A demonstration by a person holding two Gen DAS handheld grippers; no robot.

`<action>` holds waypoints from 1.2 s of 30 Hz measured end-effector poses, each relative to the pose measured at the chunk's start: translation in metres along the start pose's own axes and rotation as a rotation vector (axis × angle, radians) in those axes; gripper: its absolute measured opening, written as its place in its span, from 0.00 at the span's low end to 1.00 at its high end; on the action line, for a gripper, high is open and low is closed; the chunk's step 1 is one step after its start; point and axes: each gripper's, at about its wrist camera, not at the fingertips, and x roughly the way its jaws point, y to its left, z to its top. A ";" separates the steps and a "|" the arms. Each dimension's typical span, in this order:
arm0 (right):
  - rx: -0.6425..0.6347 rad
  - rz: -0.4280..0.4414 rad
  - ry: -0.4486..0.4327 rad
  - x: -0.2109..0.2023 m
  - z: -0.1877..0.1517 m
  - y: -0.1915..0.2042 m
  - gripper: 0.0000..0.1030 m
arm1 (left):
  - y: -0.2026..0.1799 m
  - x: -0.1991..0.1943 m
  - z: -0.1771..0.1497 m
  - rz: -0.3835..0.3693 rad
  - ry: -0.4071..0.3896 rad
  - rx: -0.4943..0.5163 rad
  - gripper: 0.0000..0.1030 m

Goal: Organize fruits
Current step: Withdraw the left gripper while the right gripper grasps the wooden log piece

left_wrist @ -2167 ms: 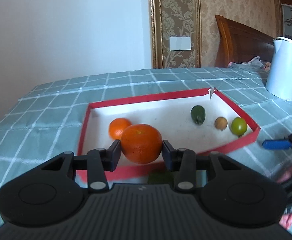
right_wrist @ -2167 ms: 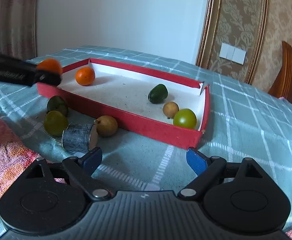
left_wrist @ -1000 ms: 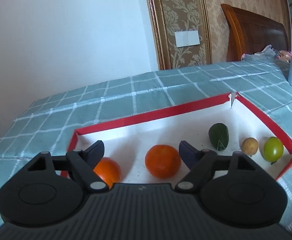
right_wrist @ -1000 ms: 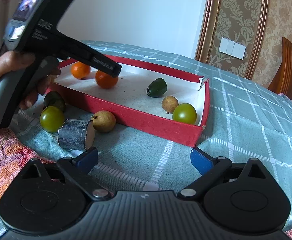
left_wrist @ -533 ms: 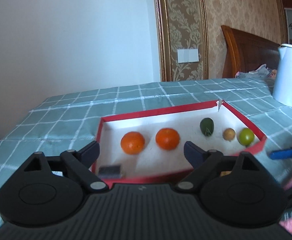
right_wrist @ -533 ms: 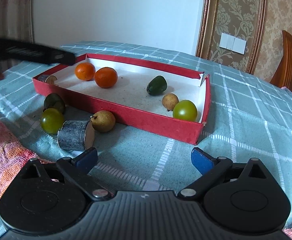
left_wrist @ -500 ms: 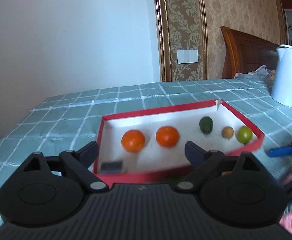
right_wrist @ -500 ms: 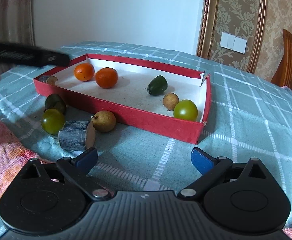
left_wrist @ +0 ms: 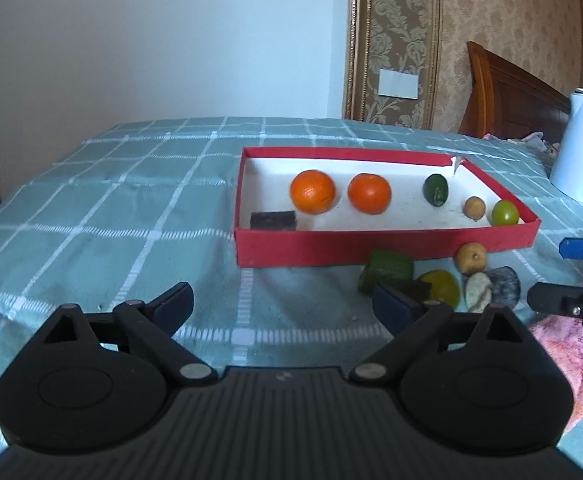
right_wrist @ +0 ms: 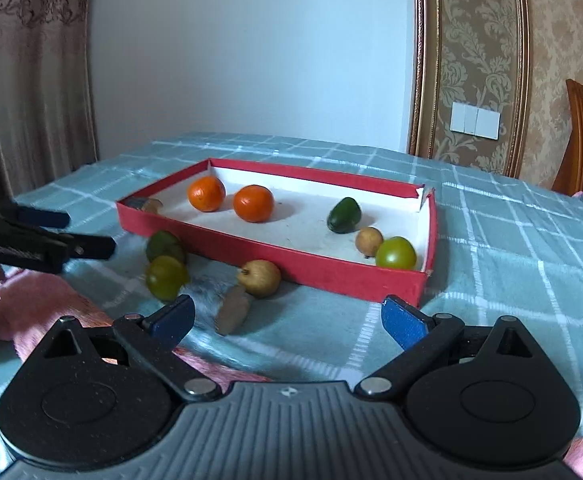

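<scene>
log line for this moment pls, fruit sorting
left gripper: opening, nothing between fingers | right gripper: open, empty | red tray: two oranges inside | pear: outside tray

A home bedroom: wooden headboard, curtain, damask wallpaper.

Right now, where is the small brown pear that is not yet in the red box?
In the right wrist view the brown pear lies on the tablecloth against the red box's near wall, between the yellow-green fruit and the cut log.

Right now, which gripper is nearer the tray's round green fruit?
Right. The right gripper is near the tray end holding the round green fruit; the left gripper, jaws opening empty, faces the other end.
</scene>
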 end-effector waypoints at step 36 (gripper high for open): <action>0.061 0.019 0.111 0.037 0.006 0.026 0.45 | 0.013 0.011 -0.004 -0.060 0.079 -0.061 1.00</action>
